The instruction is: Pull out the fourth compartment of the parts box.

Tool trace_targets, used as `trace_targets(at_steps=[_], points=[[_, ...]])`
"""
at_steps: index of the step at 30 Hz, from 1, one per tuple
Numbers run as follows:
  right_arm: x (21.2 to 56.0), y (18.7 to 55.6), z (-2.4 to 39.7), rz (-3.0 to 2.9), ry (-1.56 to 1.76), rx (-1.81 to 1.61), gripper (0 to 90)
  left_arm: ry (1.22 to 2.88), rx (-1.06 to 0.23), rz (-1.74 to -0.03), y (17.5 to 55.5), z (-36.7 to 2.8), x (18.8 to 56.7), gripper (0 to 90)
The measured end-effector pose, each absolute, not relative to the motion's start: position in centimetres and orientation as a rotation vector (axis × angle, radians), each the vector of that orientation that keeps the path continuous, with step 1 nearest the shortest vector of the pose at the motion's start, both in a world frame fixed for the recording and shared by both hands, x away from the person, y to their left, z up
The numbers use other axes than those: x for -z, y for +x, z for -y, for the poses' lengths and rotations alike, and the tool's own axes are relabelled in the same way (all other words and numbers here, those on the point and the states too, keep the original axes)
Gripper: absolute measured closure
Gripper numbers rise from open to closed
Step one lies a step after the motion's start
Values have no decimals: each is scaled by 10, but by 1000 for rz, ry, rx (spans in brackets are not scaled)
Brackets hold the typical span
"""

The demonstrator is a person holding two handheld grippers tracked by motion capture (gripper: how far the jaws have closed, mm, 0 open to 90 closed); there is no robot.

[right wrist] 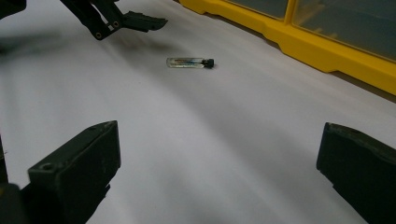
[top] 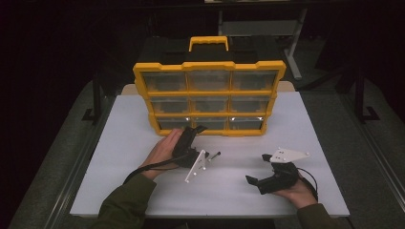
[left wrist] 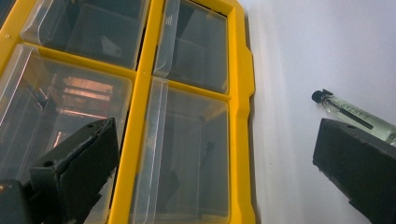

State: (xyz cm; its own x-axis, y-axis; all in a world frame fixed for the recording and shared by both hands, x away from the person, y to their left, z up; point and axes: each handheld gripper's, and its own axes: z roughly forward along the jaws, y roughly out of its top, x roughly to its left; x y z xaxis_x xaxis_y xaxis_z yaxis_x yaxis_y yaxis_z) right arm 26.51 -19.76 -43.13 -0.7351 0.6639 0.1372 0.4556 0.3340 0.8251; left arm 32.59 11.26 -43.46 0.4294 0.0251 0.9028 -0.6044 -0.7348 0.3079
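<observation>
While both wait open, vial (top: 213,156) lies just beside left gripper (top: 195,130).

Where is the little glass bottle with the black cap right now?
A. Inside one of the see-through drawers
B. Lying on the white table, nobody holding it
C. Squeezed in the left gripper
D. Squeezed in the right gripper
B: the little glass bottle lies flat on the white table in front of the yellow drawer box, and both the left gripper and the right gripper are open with nothing between their jaws.
</observation>
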Motion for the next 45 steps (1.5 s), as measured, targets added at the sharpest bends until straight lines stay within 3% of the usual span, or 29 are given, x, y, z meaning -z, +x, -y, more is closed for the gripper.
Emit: trace_targets(at_steps=[13, 45], points=[[431, 265, 198, -2372, 1018, -1356, 0, 2048, -1392, 552, 323, -111, 436, 4], [431, 265, 198, -2370, 1022, -1355, 0, 2024, -1462, 528, 325, -125, 428, 4]])
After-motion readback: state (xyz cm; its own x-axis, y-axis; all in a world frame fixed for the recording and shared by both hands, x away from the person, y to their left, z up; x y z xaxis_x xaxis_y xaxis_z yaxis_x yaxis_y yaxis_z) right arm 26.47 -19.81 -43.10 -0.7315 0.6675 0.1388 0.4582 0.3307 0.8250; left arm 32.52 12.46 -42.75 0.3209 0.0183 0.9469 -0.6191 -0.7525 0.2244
